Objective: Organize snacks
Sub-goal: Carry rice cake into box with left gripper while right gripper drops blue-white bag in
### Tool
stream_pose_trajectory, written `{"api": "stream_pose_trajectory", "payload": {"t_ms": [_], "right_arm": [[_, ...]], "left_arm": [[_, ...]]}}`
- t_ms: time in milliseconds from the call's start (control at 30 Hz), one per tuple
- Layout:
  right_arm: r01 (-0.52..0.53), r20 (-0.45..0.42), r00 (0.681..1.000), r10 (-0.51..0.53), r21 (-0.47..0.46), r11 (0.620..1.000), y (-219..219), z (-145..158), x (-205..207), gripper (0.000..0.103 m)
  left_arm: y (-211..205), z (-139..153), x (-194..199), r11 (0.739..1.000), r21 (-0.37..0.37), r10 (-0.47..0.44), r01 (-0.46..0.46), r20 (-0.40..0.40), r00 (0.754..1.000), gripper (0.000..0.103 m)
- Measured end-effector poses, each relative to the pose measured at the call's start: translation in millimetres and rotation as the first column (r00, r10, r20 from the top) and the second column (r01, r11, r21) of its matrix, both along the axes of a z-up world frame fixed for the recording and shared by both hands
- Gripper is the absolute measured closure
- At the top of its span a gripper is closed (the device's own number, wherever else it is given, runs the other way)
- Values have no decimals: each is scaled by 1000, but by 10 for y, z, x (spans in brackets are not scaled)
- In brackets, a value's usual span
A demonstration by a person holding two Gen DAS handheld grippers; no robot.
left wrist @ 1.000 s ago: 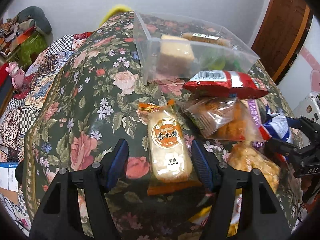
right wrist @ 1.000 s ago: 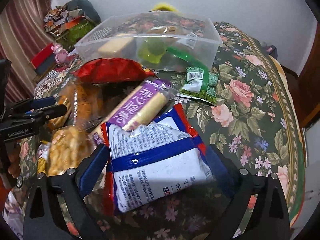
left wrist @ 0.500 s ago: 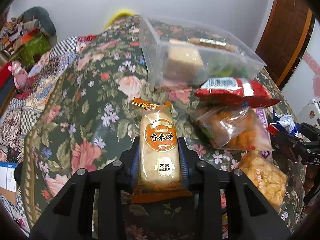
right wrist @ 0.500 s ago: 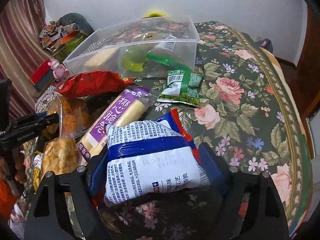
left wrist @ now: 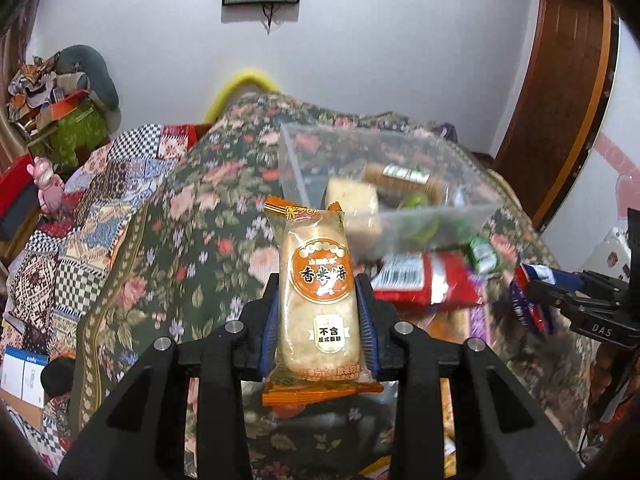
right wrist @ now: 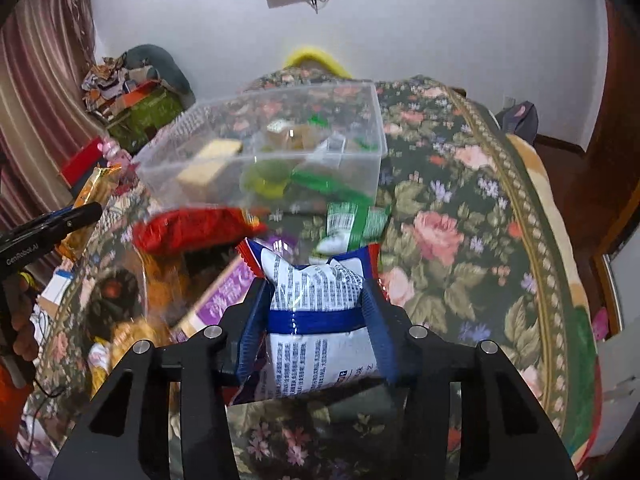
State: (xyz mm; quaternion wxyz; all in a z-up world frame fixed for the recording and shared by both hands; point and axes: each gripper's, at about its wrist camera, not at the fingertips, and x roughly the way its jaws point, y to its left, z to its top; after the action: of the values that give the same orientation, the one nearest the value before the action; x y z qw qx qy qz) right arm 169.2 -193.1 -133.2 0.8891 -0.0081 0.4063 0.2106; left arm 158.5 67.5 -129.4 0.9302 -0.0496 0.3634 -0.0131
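My left gripper [left wrist: 318, 300] is shut on an orange rice cracker pack [left wrist: 319, 296] and holds it lifted above the floral tablecloth. My right gripper [right wrist: 318, 304] is shut on a blue and white snack bag [right wrist: 320, 320], also lifted; it also shows in the left wrist view [left wrist: 532, 300]. The clear plastic box [left wrist: 472, 210] stands farther back on the table and holds a few snacks; it also shows in the right wrist view [right wrist: 352, 160].
A red packet [right wrist: 192, 228], a purple pack [right wrist: 224, 300], a green packet [right wrist: 352, 224] and clear bags of fried snacks [right wrist: 132, 332] lie in front of the box. The table edge drops off at right. Clutter sits on the floor at left.
Both grippers closed on their packs and lifted them off the table. The views now sit higher and point more toward the wall.
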Motion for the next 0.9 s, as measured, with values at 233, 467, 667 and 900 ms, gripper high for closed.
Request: {"api": "stream_pose_trajectory", "payload": {"t_ms": [233, 467, 667, 900], "right_arm": [[1, 79, 997, -1, 1, 1000, 22, 268, 128, 60], [-17, 178, 984, 14, 19, 1000, 195, 626, 321, 60], [-36, 222, 974, 33, 12, 999, 437, 736, 606, 60], [-21, 202, 979, 23, -11, 1000, 596, 635, 1037, 60]], "left_arm": [[-63, 211, 132, 1000, -1, -20, 20, 45, 999, 68], [-134, 394, 364, 999, 5, -41, 41, 78, 996, 68], [-187, 446, 669, 998, 11, -55, 55, 80, 995, 68], [-230, 303, 1080, 997, -7, -81, 82, 27, 996, 68]]}}
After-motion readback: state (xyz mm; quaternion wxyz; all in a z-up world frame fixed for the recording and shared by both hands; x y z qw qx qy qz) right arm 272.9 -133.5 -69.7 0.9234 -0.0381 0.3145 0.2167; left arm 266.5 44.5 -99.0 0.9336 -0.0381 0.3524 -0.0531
